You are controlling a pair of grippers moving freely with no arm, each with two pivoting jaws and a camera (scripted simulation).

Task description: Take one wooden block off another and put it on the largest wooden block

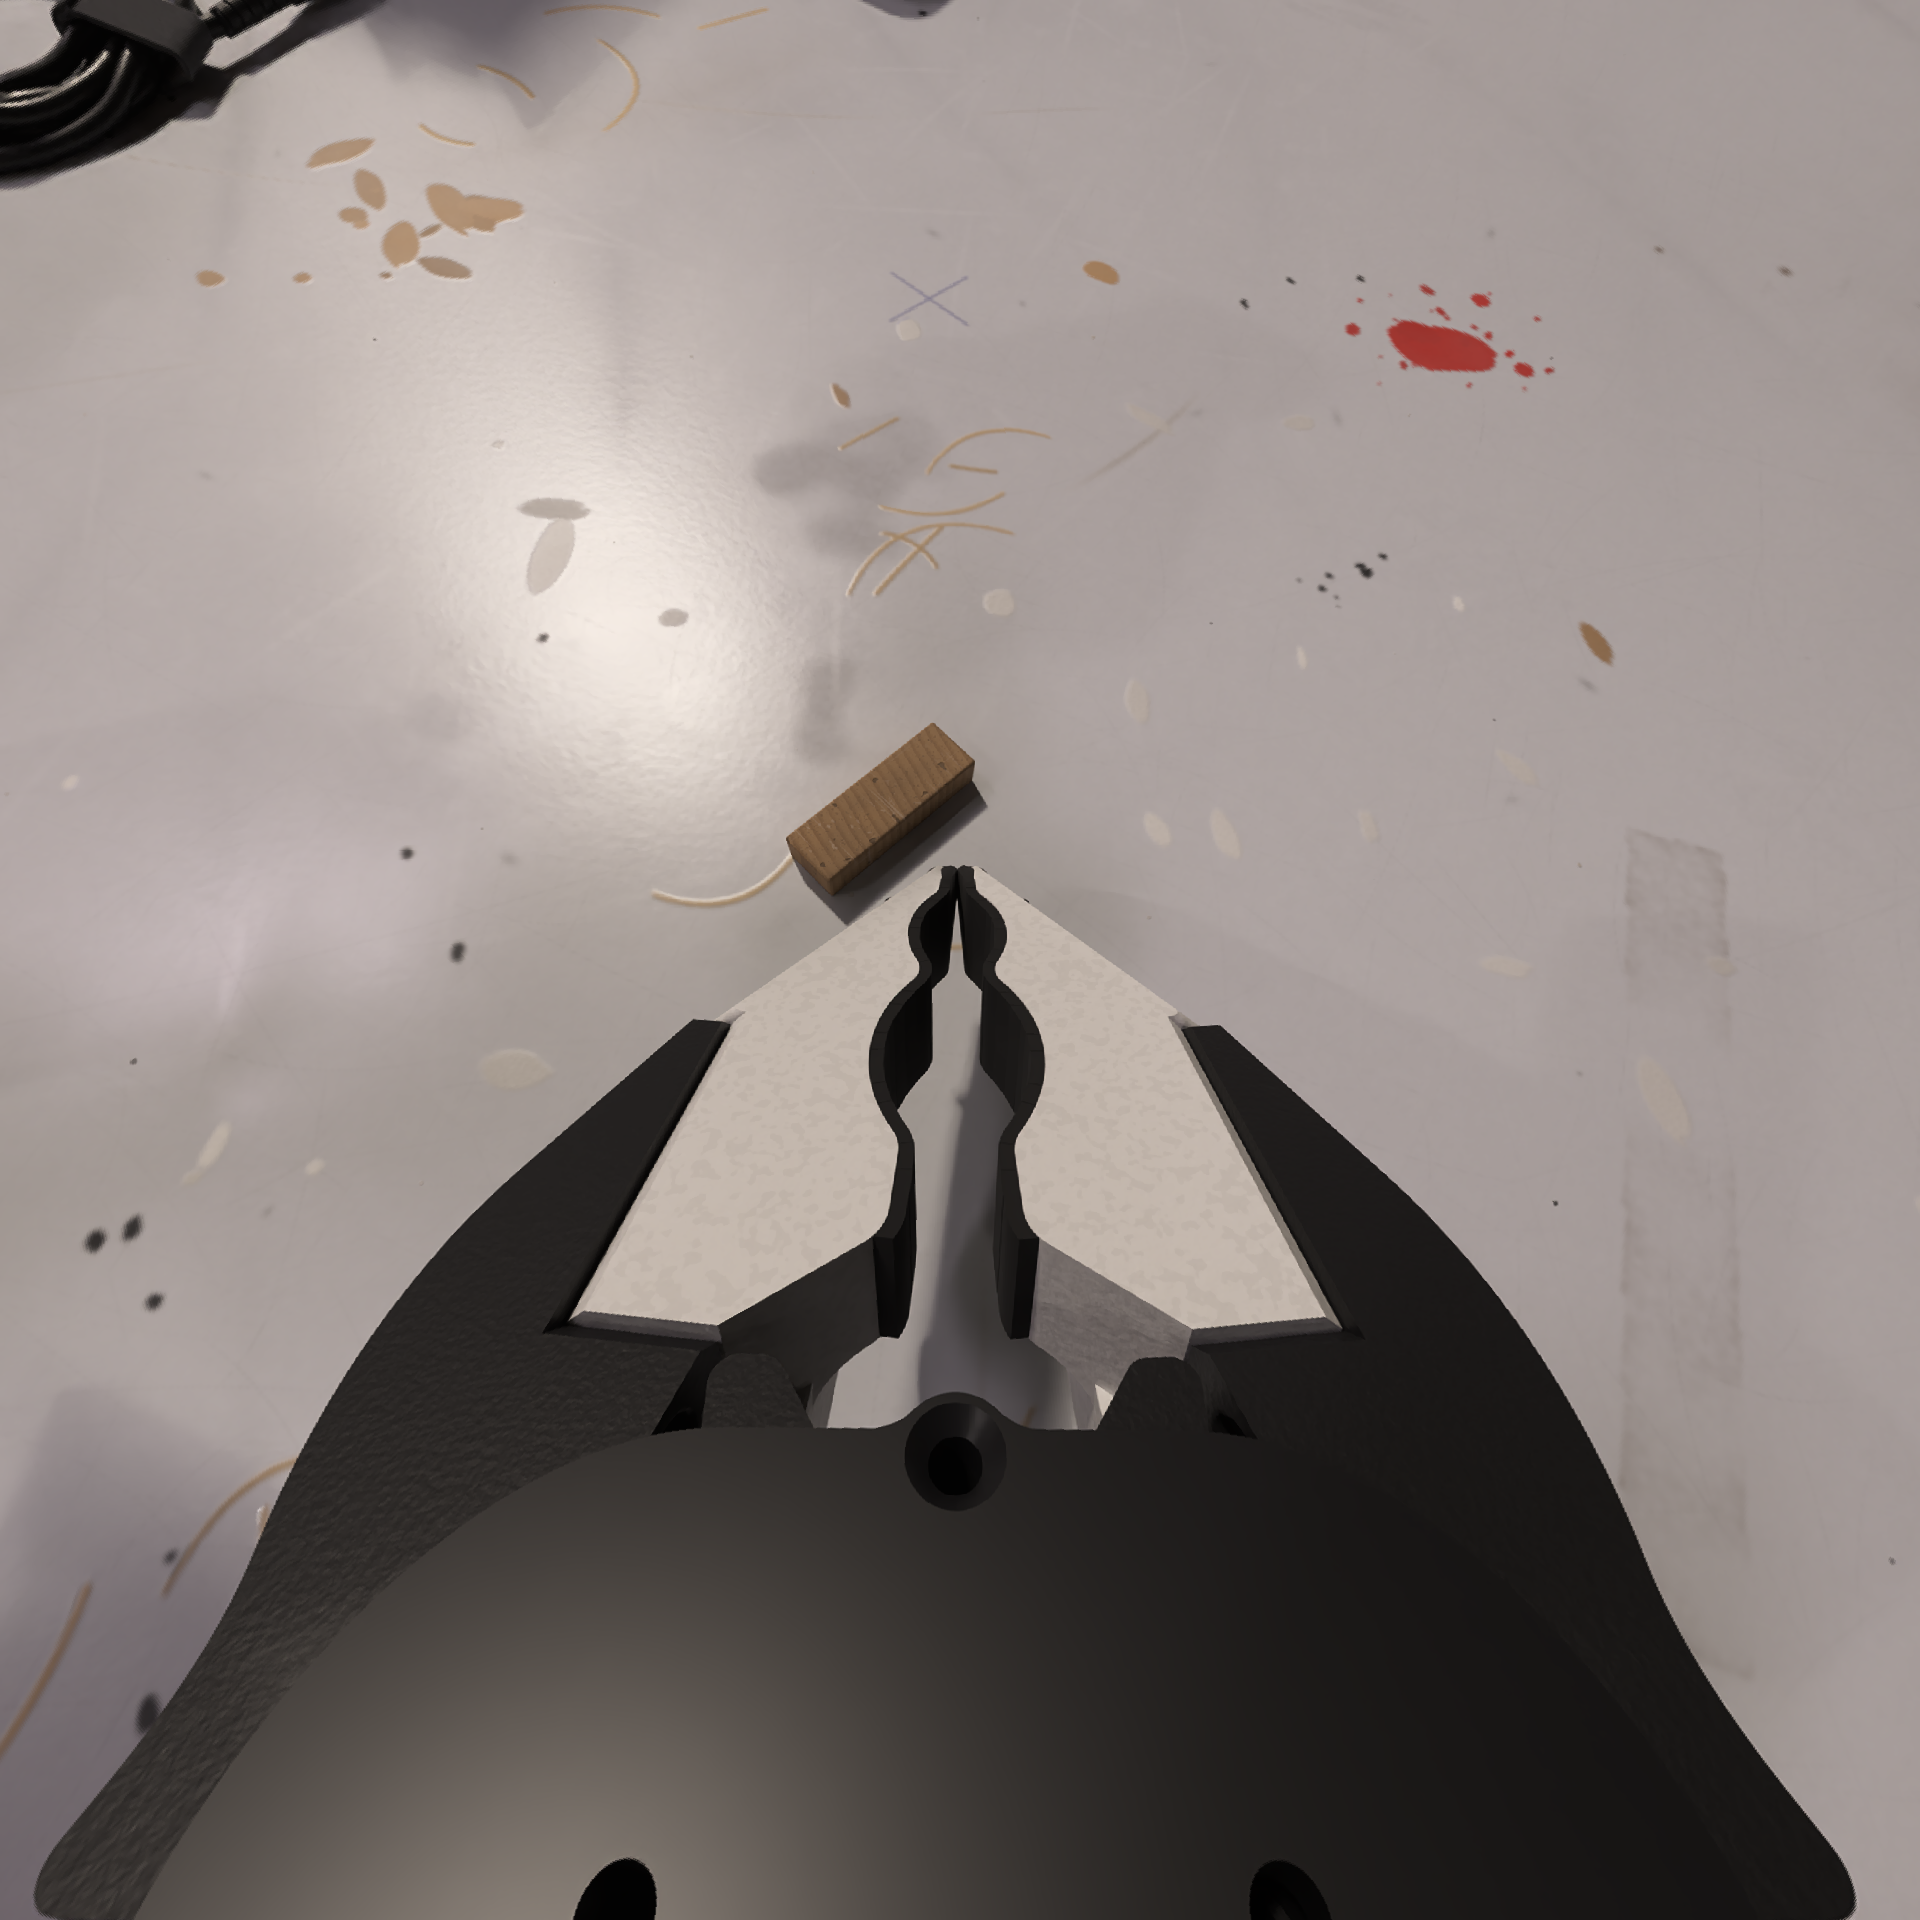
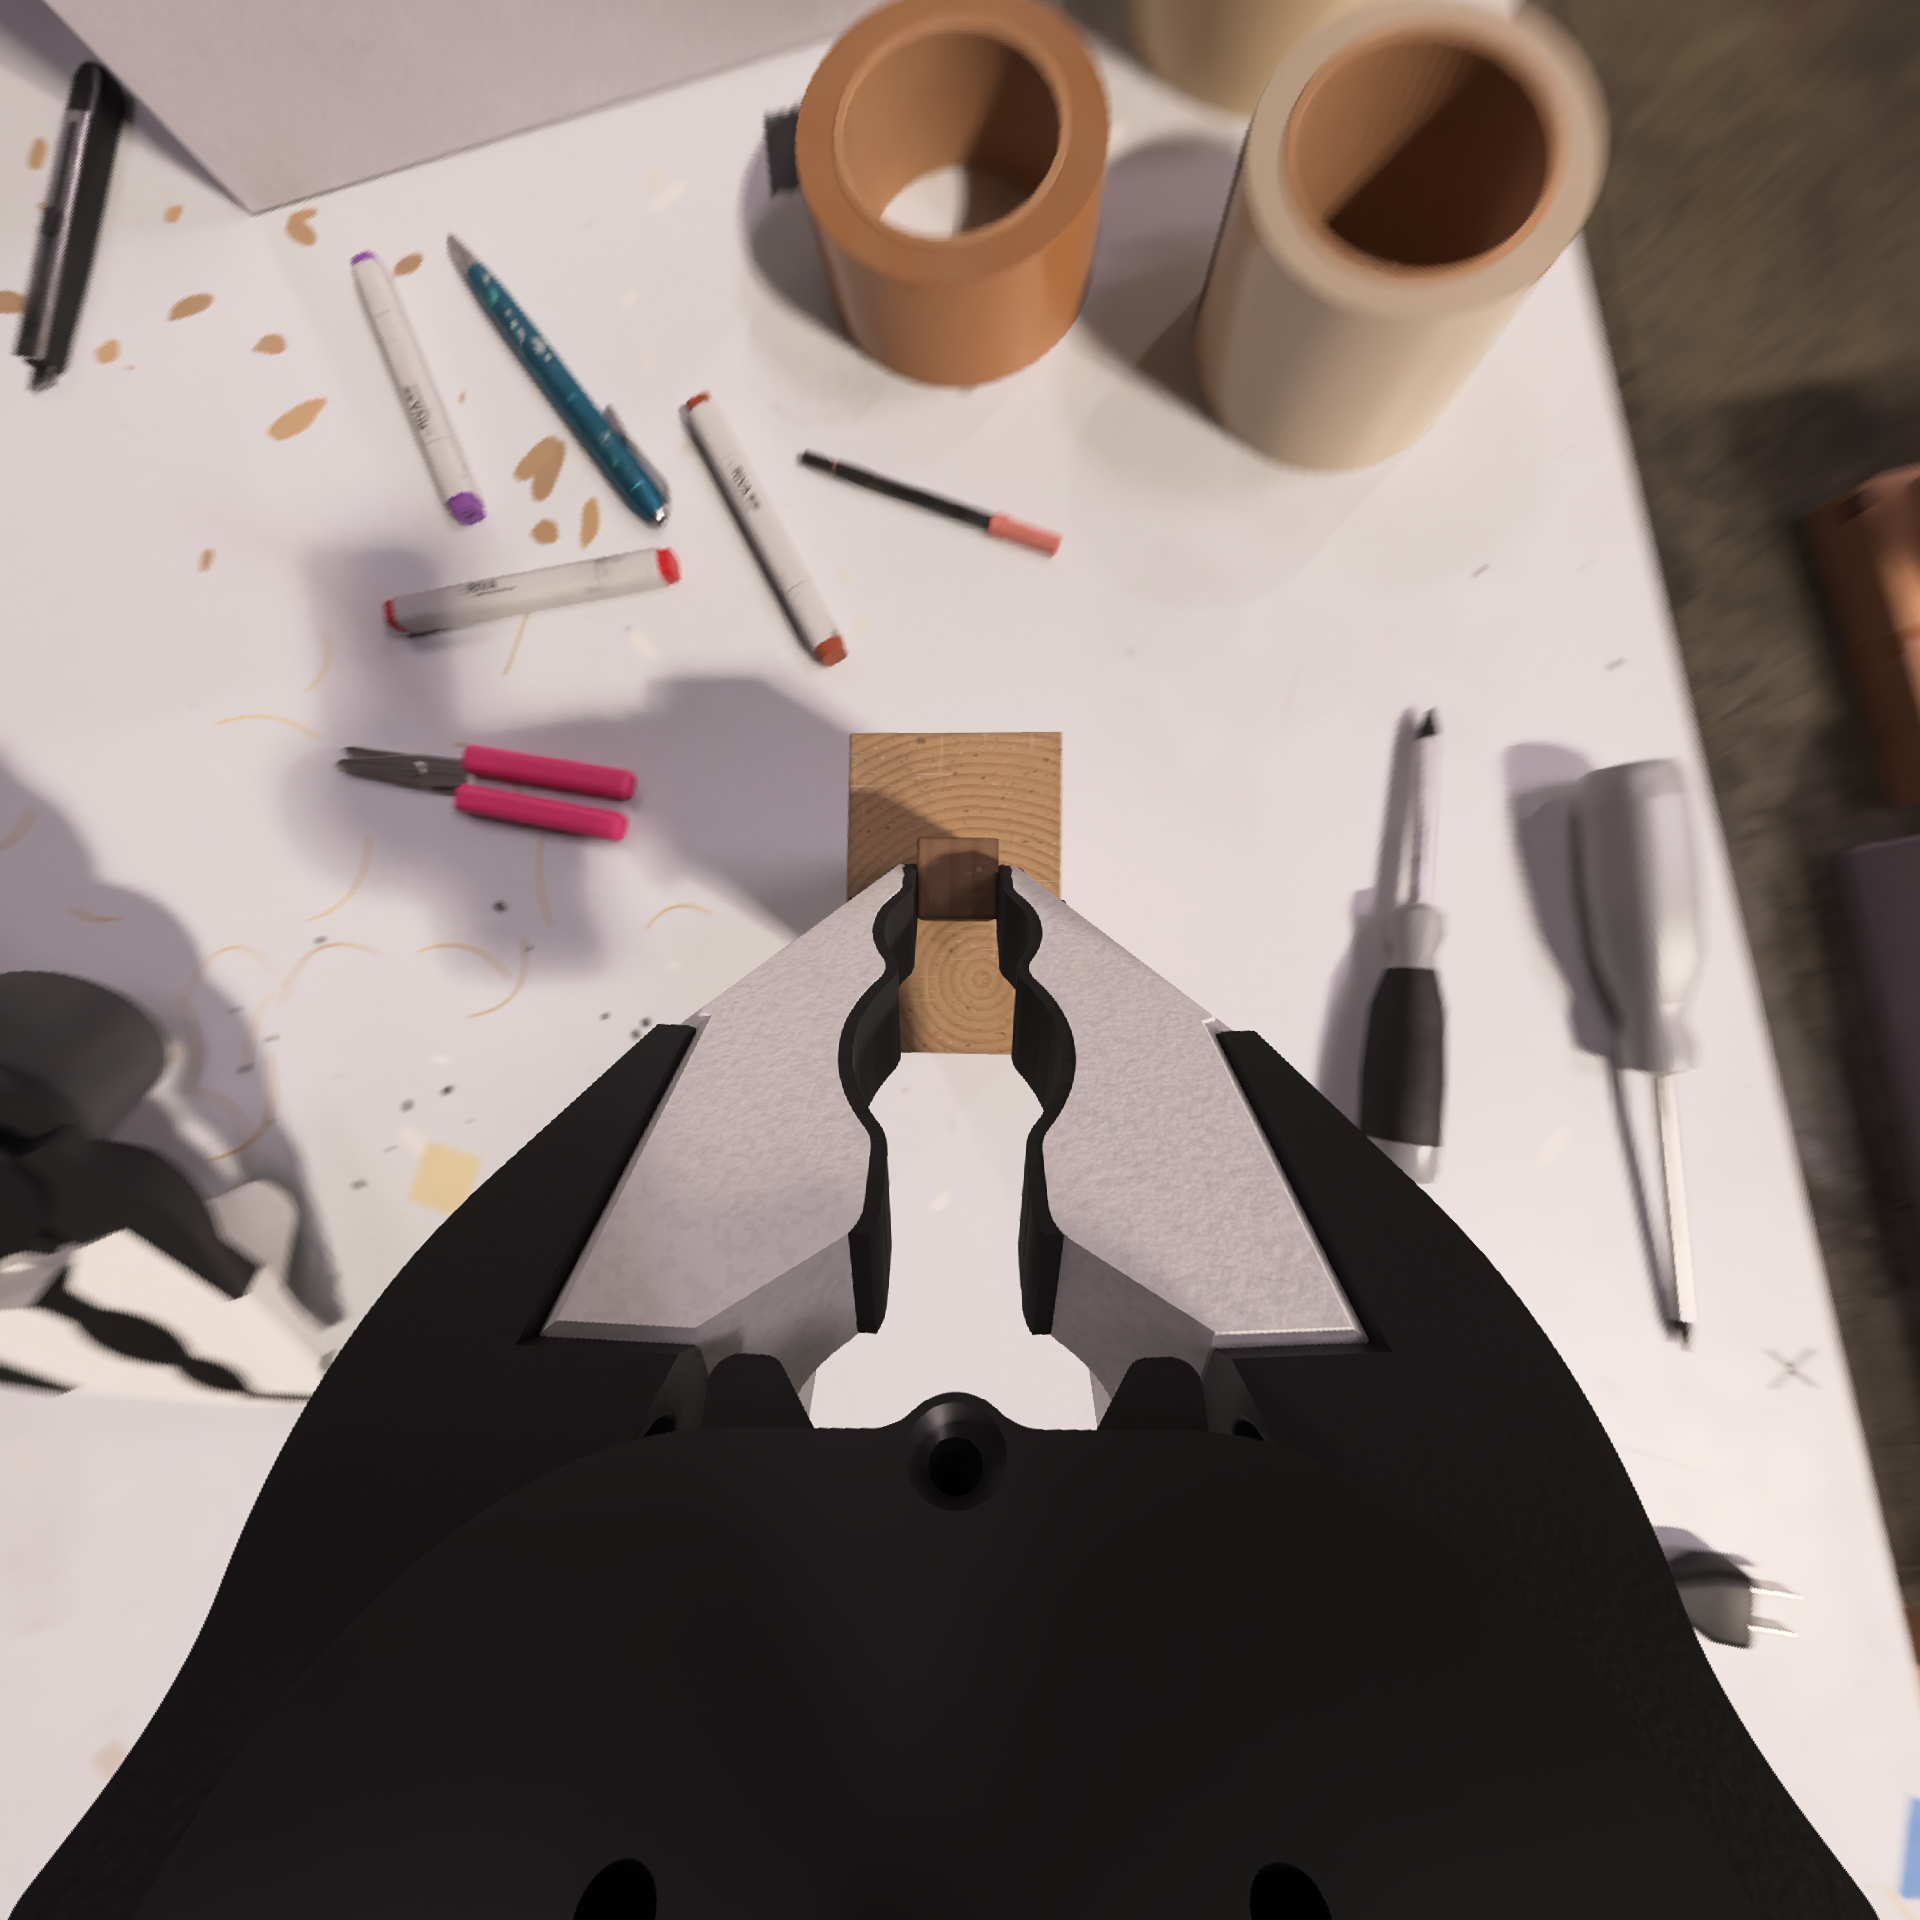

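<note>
In the right wrist view my right gripper [image 2: 958,883] is shut on a small dark brown wooden block [image 2: 958,875], held at the fingertips. Directly under it lies a large light wooden block [image 2: 956,790] with ring grain, flat on the white table; the fingers hide part of it. I cannot tell whether the small block touches it. In the left wrist view my left gripper [image 1: 956,878] is shut and empty, just above the table. A small tan wooden block [image 1: 881,808] lies on the table just beyond and left of its tips.
Two tape rolls [image 2: 951,187] [image 2: 1392,229] stand at the back. Markers [image 2: 764,525], a teal pen [image 2: 561,379] and pink scissors [image 2: 520,790] lie to the left, and two screwdrivers [image 2: 1408,987] to the right near the table's right edge [image 2: 1704,727]. A black cable bundle [image 1: 94,73] lies at the far left.
</note>
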